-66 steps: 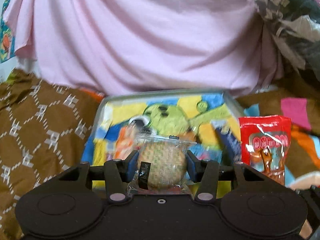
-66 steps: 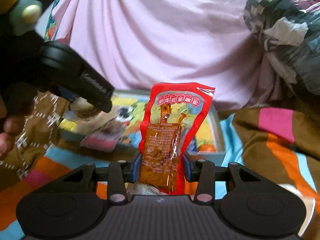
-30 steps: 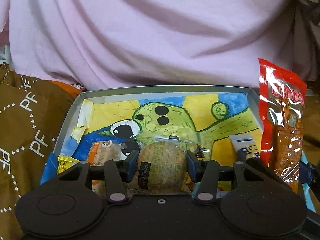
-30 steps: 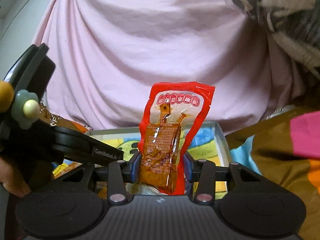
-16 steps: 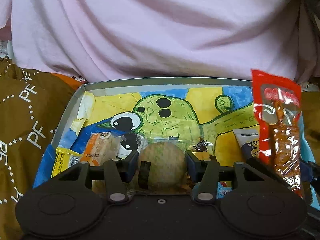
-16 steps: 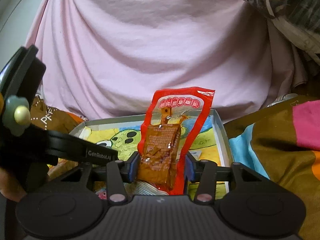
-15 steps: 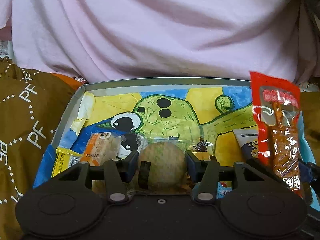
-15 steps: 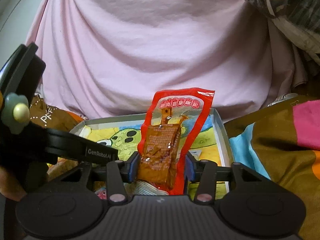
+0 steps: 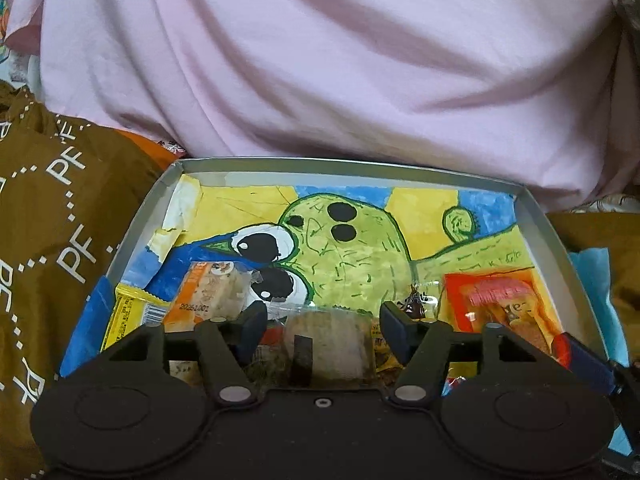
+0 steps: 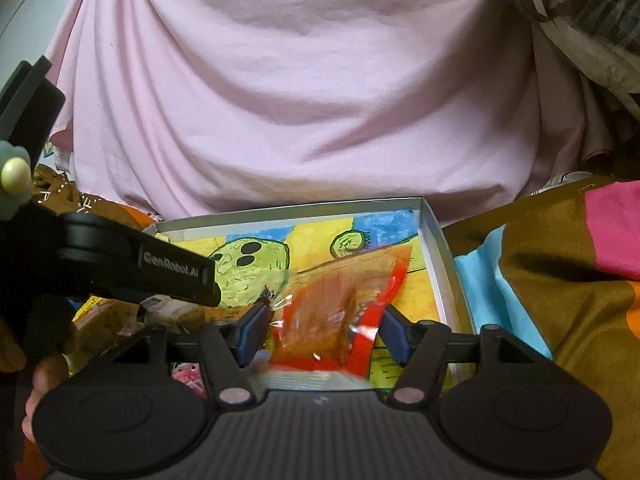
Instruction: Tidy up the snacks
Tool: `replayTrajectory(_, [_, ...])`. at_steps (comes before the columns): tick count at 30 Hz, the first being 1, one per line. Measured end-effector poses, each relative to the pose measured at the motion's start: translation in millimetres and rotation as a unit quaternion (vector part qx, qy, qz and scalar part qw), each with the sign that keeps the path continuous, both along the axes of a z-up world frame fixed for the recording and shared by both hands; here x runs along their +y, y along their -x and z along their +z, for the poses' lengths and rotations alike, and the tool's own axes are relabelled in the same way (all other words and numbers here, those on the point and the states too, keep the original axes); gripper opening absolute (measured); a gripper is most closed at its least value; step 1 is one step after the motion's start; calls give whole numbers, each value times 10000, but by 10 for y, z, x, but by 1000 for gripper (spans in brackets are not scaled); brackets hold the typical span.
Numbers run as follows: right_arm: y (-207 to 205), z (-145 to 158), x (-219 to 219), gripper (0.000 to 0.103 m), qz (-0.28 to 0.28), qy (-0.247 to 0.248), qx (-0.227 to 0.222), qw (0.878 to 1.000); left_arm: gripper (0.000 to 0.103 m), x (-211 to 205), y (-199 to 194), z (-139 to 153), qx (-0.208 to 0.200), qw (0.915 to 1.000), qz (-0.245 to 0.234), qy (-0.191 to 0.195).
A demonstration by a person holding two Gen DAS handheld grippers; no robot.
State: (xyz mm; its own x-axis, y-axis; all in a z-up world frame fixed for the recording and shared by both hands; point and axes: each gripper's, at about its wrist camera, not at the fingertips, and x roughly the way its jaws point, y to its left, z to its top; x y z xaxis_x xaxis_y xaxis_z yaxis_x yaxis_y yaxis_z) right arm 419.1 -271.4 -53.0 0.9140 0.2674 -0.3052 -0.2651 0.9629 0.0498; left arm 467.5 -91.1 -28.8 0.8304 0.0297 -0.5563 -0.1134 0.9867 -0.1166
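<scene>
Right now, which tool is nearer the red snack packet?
Right. The red snack packet lies between the right tool's opening jaws, untouched; the left tool straddles the round cookie beside it.

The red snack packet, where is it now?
In the right wrist view the red packet is blurred between the right gripper's opening jaws, over the box's right side.

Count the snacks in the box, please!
4 that show clearly: a yellow pack at the far left, an orange pack beside it, a round cookie in the near middle, and a red pack on the right. More may be hidden underneath.
</scene>
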Motion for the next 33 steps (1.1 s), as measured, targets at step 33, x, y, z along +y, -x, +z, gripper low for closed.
replayTrajectory(33, [569, 389, -55, 103, -348, 18, -463, 9983, 102, 189, 605, 591, -351, 9979, 485, 246])
